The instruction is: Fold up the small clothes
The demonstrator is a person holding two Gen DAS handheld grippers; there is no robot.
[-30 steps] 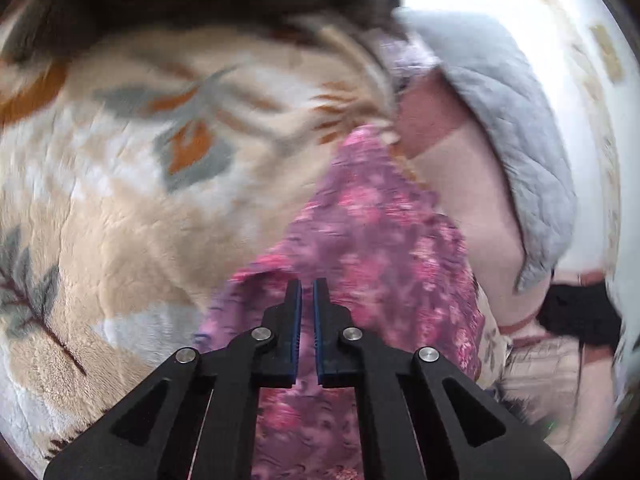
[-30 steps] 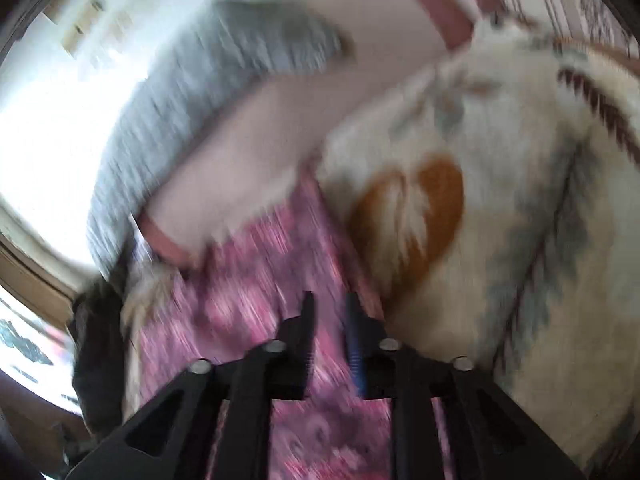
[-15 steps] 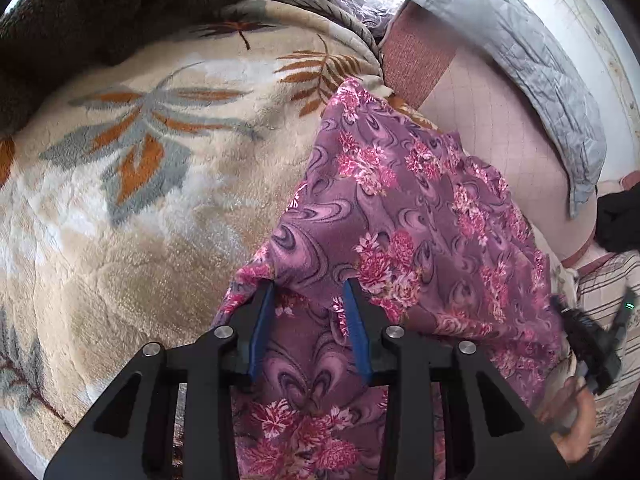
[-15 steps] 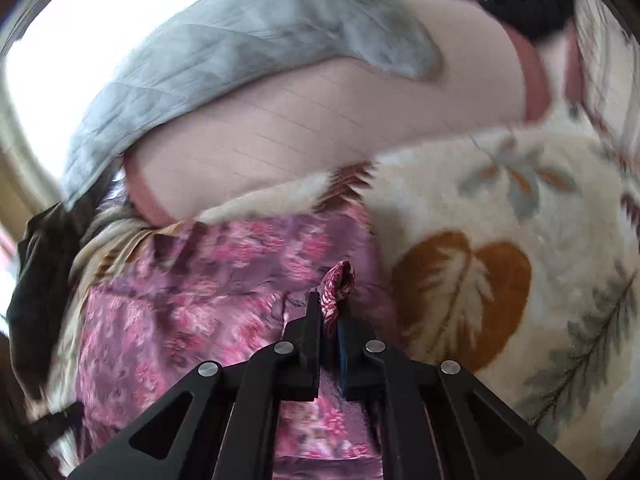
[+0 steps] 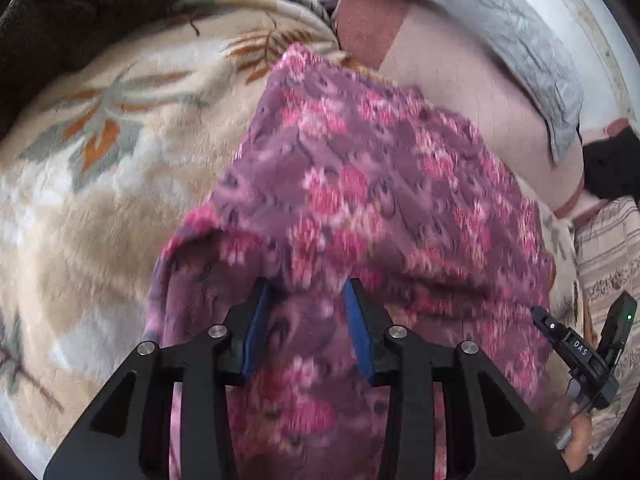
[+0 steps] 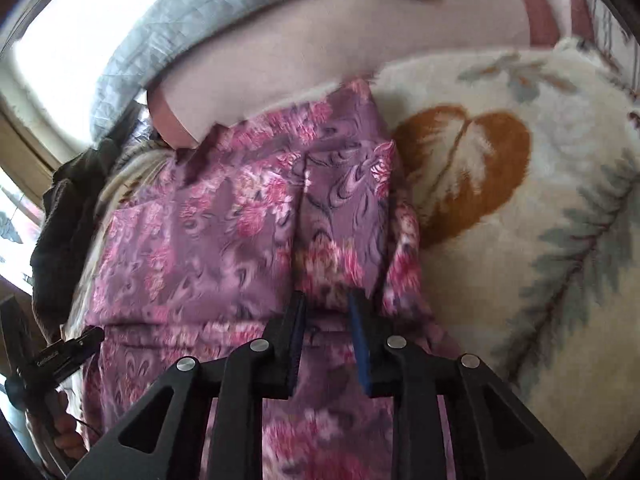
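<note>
A purple garment with pink flowers (image 5: 380,200) lies on a cream fleece blanket with a leaf pattern (image 5: 100,200). My left gripper (image 5: 306,292) hovers over the garment's near left part, open, its blue pads apart and nothing pinched between them. In the right wrist view the garment (image 6: 224,232) has a flap folded over along its right edge (image 6: 348,200). My right gripper (image 6: 326,308) is just short of that flap; its jaws are opening and cloth lies under the gap, not pressed by the pads. The view is blurred.
A grey quilted cover (image 5: 520,48) and a pale pink sheet (image 5: 460,92) lie beyond the garment. Dark fabric (image 5: 80,12) is heaped at the far left. The other gripper and the hand holding it show at each view's edge (image 5: 576,348) (image 6: 68,350).
My left jaws went from shut to apart over the garment. My right jaws pinched a bit of the cloth half a second ago and have now parted, leaving the flap lying on the garment.
</note>
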